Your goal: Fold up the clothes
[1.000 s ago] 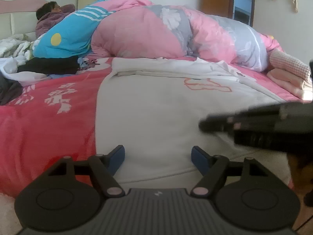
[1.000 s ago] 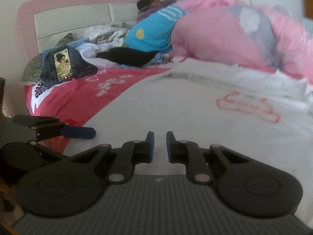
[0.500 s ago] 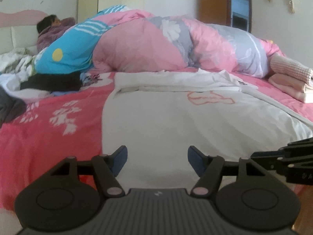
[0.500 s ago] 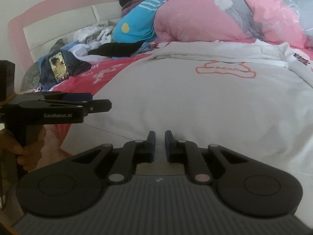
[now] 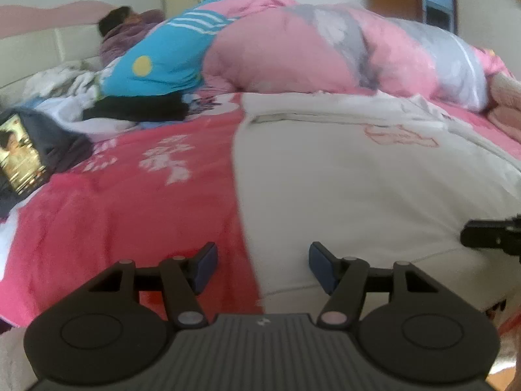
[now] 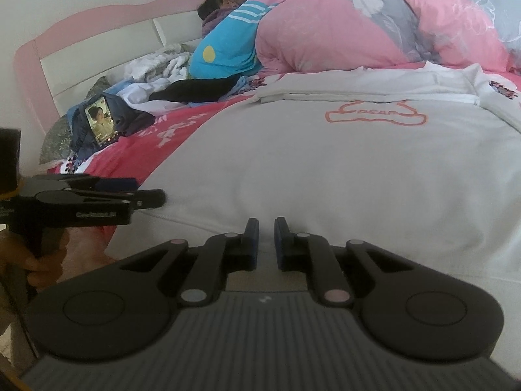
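Observation:
A white sweatshirt [image 5: 358, 179] with an orange bear outline [image 6: 374, 115] lies spread flat on the bed, its sleeves folded across the far end. My left gripper [image 5: 262, 254] hovers at the sweatshirt's near left corner, where white cloth meets the pink blanket [image 5: 114, 202]. Its jaws are apart and closing, and they press on nothing. In the right wrist view the left gripper [image 6: 130, 192] shows from the side, held by a hand. My right gripper [image 6: 266, 224] is shut and empty above the sweatshirt's near hem. Its black tip [image 5: 482, 238] pokes in at the right edge.
A bulky pink and grey duvet [image 5: 293, 52] fills the far side, with a person [image 6: 221, 3] lying under it by the pink headboard [image 6: 81, 32]. A lit phone [image 6: 99, 123] leans on dark clothes at the left. Black and white garments [image 5: 136, 110] lie heaped beyond.
The left wrist view has swung left, bringing the phone into sight. The right gripper has slid from mid-frame to the right edge. The left jaws have narrowed a little.

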